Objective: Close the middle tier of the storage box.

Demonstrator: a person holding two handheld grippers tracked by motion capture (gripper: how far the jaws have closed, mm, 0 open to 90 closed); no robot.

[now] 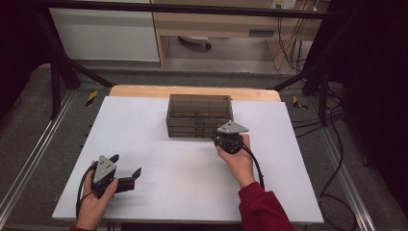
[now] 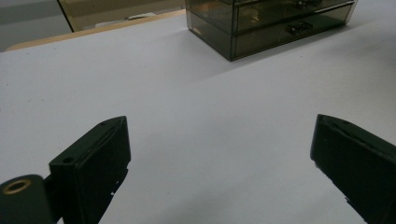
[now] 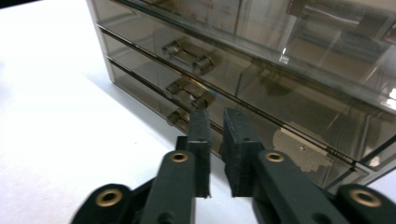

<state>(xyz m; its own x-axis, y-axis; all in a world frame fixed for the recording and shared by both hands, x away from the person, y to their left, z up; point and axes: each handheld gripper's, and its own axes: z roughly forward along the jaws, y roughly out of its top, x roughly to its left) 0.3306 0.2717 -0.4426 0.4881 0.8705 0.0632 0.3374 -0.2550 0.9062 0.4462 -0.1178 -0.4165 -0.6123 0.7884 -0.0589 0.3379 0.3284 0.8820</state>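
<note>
Smoke-tinted clear plastic drawer chest sits at about twelve o'clock on the white table sheet, near the far edge, with its drawer fronts turned toward me. My right gripper is up against the front face of the chest, toward its right end, at roughly one o'clock from the table's centre. In the right gripper view the gripper shows its two black jaws standing nearly together, a narrow slit of daylight left between them and nothing caught in it. Their tips point at the middle drawer handle, a small chrome bar pull, and sit just below it; from this angle I can't quite say whether the tips touch the handle or stop a hair short. A second chrome pull rides on the drawer above, and a third shows partly behind the jaw on the drawer below.

My left gripper rests low at about seven o'clock, well apart from the chest, jaws spread wide over bare sheet. The left gripper view confirms it: both jaws stand far apart with nothing between, and the chest lies off toward one o'clock.
</note>
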